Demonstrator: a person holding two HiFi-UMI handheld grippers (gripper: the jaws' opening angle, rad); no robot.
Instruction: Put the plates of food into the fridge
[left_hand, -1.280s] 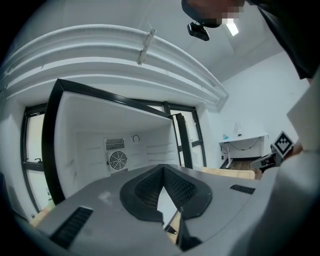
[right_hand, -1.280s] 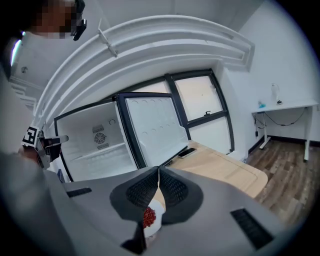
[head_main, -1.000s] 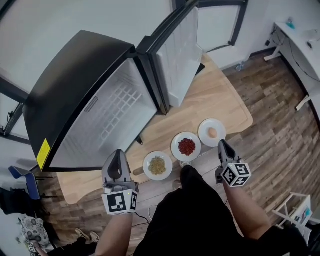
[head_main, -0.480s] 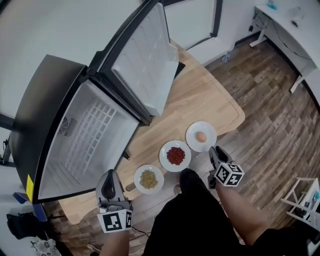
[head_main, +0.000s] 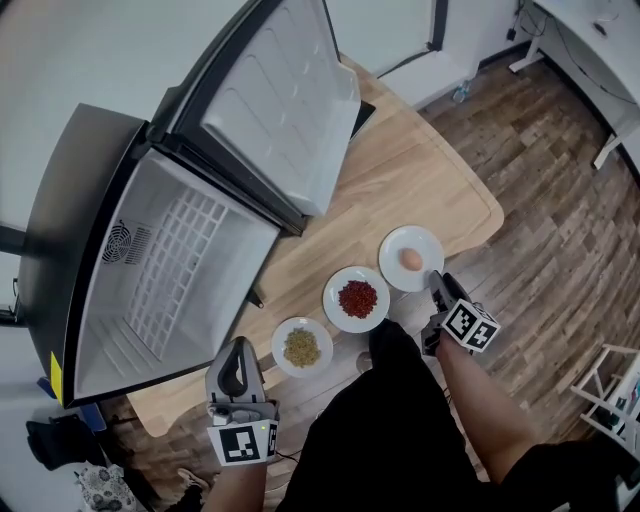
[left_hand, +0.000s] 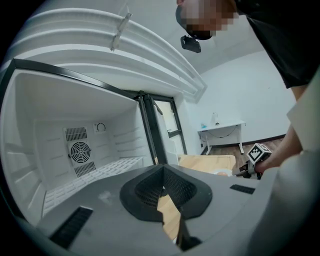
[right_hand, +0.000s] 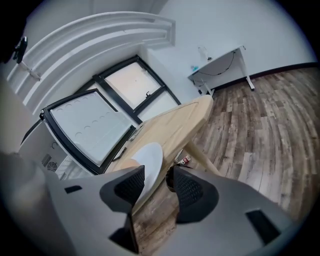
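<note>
Three white plates sit in a row on the wooden table (head_main: 410, 175): one with an egg (head_main: 411, 258), one with red food (head_main: 357, 298), one with yellow-green food (head_main: 302, 347). My right gripper (head_main: 437, 280) is at the egg plate's near rim. Its jaws are opening, and the plate's rim (right_hand: 149, 162) lies between them with no pad pressing on it (right_hand: 156, 177). My left gripper (head_main: 238, 352) hovers off the table's near edge, beside the yellow-green plate, and it is shut and empty (left_hand: 163, 172). The black fridge (head_main: 90, 190) stands open with white wire shelves inside (left_hand: 95, 172).
The fridge door (head_main: 285, 110) swings out over the table's far left. A white desk (head_main: 590, 30) stands at the far right and a white rack (head_main: 615, 390) on the wooden floor. The person's dark-clothed body (head_main: 400, 440) fills the space between the grippers.
The right gripper has moved up to the egg plate's rim and its jaws have parted. The left gripper has dropped back toward the body. The head view has shifted.
</note>
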